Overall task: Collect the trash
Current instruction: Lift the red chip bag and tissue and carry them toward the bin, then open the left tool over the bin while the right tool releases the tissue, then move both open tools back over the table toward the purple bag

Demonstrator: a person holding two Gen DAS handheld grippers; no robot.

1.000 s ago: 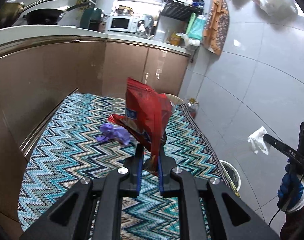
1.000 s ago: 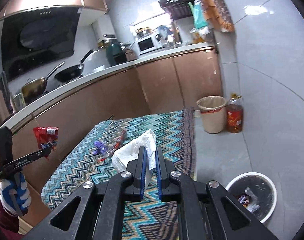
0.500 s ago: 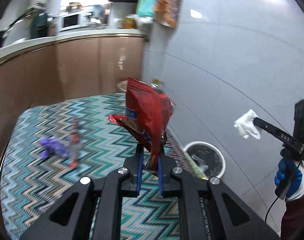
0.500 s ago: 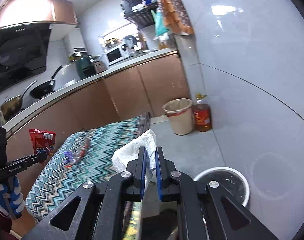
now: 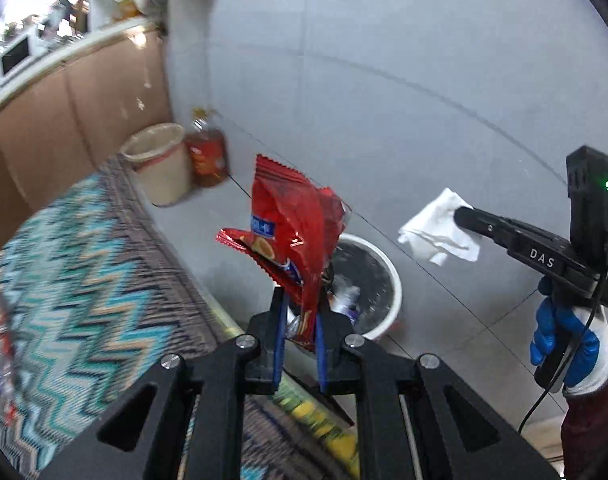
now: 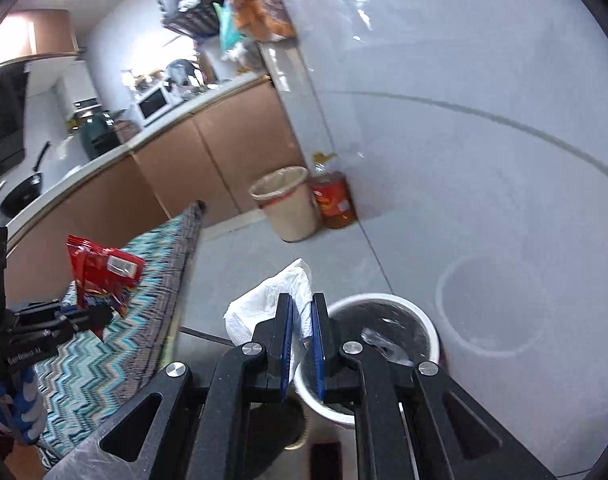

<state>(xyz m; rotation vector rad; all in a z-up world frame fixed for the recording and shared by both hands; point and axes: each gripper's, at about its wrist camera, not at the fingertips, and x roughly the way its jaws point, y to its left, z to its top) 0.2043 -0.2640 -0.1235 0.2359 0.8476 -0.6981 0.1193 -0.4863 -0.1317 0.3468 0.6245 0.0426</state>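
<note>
Grey floor tiles fill most of both views, with a zigzag-patterned rug in teal, blue and brown lying on the left and brown kitchen cabinets behind it under a pale bench that carries a white microwave and a black pan. Against the cabinets stands a cream waste bin and, just beside it, an amber bottle of oil. Nearer, a round white trash can with a dark liner sits on the tiles close to the rug's edge, with some scraps inside it. The left gripper has its fingers closed narrowly on the lower corner of a red snack wrapper, which stands up crumpled above them and hangs in front of the trash can in the left wrist view. The right gripper has its fingers pinched on a crumpled white paper tissue, held in the air near the white trash can's rim on its left side. In the left wrist view the right gripper shows from the side, gripped by a hand in a blue and white glove, with the tissue at its tip, to the right of the can.
</note>
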